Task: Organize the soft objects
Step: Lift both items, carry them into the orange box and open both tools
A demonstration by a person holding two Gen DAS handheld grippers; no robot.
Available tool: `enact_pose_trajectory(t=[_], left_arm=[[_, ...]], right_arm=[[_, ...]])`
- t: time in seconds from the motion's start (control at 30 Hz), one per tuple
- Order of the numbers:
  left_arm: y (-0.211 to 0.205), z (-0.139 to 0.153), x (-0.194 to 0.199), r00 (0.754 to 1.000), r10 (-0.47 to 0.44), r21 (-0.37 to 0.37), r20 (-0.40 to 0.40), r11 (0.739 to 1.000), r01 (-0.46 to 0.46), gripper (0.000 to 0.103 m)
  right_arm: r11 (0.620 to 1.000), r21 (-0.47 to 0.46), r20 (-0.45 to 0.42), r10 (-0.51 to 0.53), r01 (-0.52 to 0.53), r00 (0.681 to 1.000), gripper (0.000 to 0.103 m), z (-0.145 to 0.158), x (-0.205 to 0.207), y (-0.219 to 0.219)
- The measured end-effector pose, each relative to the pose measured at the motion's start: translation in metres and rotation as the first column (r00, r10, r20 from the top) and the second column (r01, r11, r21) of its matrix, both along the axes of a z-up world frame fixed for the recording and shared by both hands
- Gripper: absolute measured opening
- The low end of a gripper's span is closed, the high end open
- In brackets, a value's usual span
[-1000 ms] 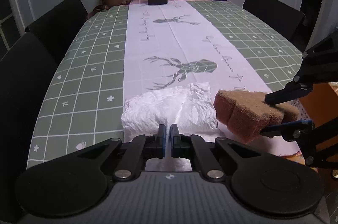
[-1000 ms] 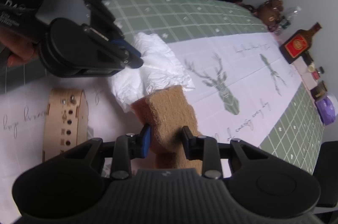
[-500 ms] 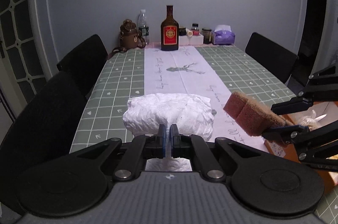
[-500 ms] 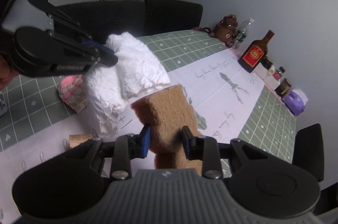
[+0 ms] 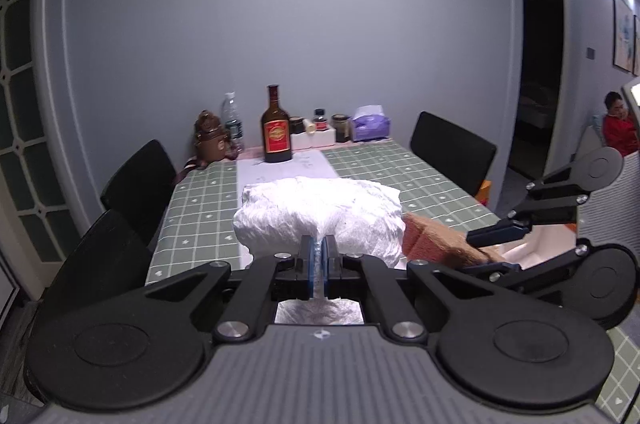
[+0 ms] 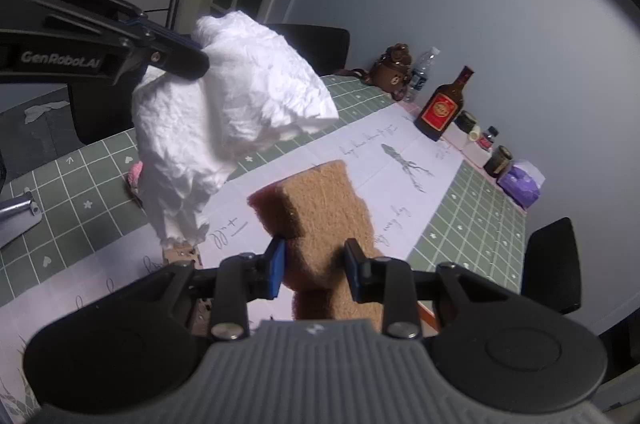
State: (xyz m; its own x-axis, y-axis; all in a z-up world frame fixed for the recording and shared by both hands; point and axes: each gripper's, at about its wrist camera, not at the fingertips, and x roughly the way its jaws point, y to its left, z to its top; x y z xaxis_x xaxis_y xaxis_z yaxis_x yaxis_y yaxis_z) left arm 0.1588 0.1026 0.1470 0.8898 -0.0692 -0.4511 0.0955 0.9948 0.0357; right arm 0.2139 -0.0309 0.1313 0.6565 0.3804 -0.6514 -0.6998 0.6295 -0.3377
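My left gripper (image 5: 319, 256) is shut on a crumpled white cloth (image 5: 320, 220) and holds it in the air above the table; the cloth hangs down in the right wrist view (image 6: 224, 120), where the left gripper (image 6: 188, 58) shows at upper left. My right gripper (image 6: 314, 266) is shut on a brown sponge block (image 6: 320, 208), lifted off the table. The sponge (image 5: 436, 244) and the right gripper (image 5: 492, 248) also show at the right of the left wrist view, beside the cloth.
A green checked tablecloth with a white runner (image 6: 360, 160) covers the table. At the far end stand a brown bottle (image 5: 276, 132), a bear figure (image 5: 210, 136), a water bottle, jars and a purple tissue pack (image 5: 370, 124). Black chairs (image 5: 452, 152) line both sides. A pink soft object (image 6: 136, 174) lies under the cloth.
Both grippers have risen well above the table. The white cloth has left the tabletop and now hangs from the left gripper. The sponge stays in the right gripper.
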Motion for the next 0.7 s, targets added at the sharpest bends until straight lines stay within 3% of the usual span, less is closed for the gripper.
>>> enact_pose_trajectory(t=[0.2,0.43,0.7], left_arm=[[-0.039,0.008,-0.006,0.997,-0.079,-0.017,0.014,0.997,0.079,0.004],[-0.101,0.001,0.012,0.981,-0.194,-0.079,0.016,0.978,0.195,0.004],[-0.178,-0.023,0.051,0.958,-0.287,-0.151,-0.02,0.948,0.281,0.004]], right_arm=[[0.998,-0.029,0.041,-0.057,0.058,0.998,0.03,0.009,-0.012,-0.043],[0.983,-0.047,0.008,-0.175,0.175,0.985,0.03,-0.002,-0.002,-0.108],[0.933,-0.124,-0.071,-0.349,0.339,0.934,0.031,-0.036,0.035,-0.18]])
